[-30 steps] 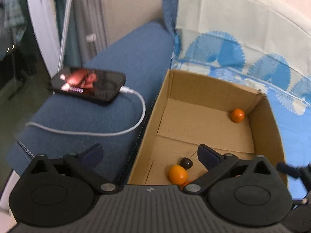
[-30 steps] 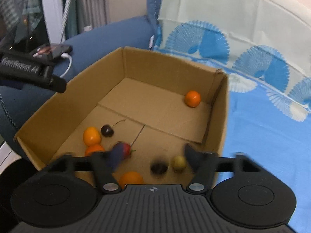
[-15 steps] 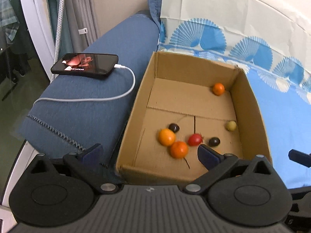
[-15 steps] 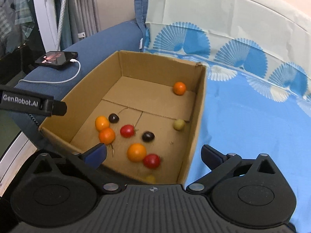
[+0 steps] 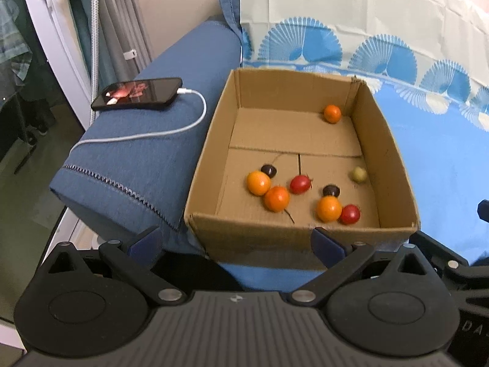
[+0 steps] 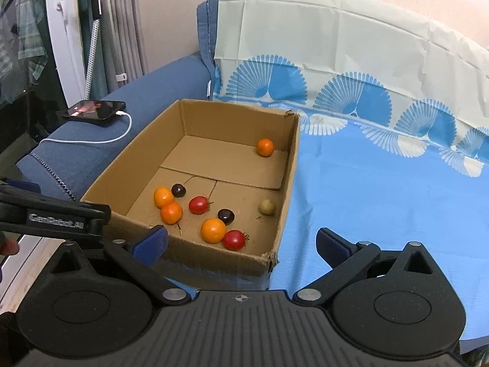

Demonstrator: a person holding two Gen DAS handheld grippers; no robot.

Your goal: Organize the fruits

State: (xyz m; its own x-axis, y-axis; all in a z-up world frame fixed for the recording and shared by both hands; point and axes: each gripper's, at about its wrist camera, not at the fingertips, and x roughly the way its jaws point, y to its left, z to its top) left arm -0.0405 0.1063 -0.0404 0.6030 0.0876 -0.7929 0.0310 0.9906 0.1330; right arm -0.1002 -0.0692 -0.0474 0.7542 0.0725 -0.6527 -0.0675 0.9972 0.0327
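Observation:
An open cardboard box (image 5: 388, 140) (image 6: 128, 165) stands on a blue bedsheet. It holds several small fruits: orange ones (image 5: 258, 183) (image 6: 213, 230), red ones (image 5: 300, 184) (image 6: 234, 239), dark ones (image 5: 331, 190) (image 6: 226, 216), a pale green one (image 5: 359, 174) (image 6: 267, 207) and a lone orange one (image 5: 332, 113) (image 6: 265, 147) at the far corner. My left gripper (image 5: 236, 243) is open and empty, pulled back before the box's near wall. My right gripper (image 6: 241, 241) is open and empty, near the box's near right corner.
A phone (image 5: 137, 93) (image 6: 93, 109) on a white charging cable (image 5: 171, 130) lies on the blue sofa arm (image 5: 146, 159) left of the box. The patterned sheet (image 6: 382, 189) spreads to the right. The left gripper's body (image 6: 52, 217) shows at the right wrist view's left edge.
Both grippers have drawn back and up from inside the box, so the whole box and all fruits now show. The right gripper's fingers have opened wider.

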